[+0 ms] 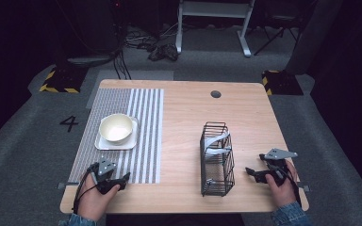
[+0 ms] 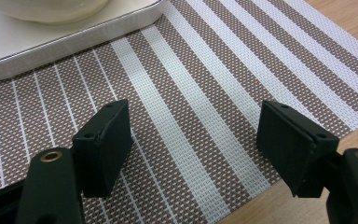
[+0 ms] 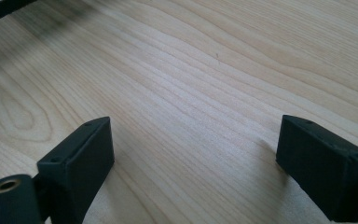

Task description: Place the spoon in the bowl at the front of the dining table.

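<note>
Risk entry: left gripper (image 1: 122,179) and right gripper (image 1: 250,171), both spread and empty; a careless reach could slide the cream ceramic bowl (image 1: 116,127) off its white square plate (image 1: 104,142) or tip the black wire rack (image 1: 217,160).

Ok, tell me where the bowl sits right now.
In the high view the bowl sits on a square white plate on the striped mat, at the table's left half, ahead of the left gripper and left of the wire basket.
</note>
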Available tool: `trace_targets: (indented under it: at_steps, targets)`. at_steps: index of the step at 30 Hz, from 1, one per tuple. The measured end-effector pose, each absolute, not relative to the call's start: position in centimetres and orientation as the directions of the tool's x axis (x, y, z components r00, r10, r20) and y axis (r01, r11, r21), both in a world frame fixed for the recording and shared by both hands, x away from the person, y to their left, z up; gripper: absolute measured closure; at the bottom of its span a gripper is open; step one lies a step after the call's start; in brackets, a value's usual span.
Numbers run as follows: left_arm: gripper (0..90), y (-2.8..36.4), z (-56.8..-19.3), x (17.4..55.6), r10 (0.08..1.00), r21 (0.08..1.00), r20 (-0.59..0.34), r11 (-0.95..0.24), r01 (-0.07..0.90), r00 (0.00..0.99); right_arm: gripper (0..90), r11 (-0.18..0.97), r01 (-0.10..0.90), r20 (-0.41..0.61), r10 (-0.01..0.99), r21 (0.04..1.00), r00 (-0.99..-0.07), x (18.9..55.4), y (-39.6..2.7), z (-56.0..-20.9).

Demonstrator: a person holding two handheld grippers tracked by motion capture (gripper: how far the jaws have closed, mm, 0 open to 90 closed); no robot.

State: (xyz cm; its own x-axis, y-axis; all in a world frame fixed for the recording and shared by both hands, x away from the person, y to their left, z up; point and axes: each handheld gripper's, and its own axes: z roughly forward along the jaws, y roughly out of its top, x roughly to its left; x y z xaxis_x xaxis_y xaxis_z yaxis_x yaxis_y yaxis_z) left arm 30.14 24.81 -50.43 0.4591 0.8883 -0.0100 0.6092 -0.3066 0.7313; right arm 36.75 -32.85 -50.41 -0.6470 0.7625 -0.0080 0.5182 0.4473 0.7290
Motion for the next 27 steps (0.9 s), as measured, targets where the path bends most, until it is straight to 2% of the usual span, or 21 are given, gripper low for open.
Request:
trace_targets:
  at_steps: [20,27]
  targets:
    - [26.1,24.9,-50.4,30.1,0.887,0.731,-0.013,-0.307,0.61,0.462,11.2,0.446,0.519,-0.007,0.763,0.729,-0.646,36.8,-32.8,-50.4]
    - [31.1,24.9,-49.2,29.8,0.886,0.726,0.011,-0.326,0.606,0.464,11.2,0.446,0.519,-0.007,0.763,0.729,-0.646,36.8,-32.8,-50.4]
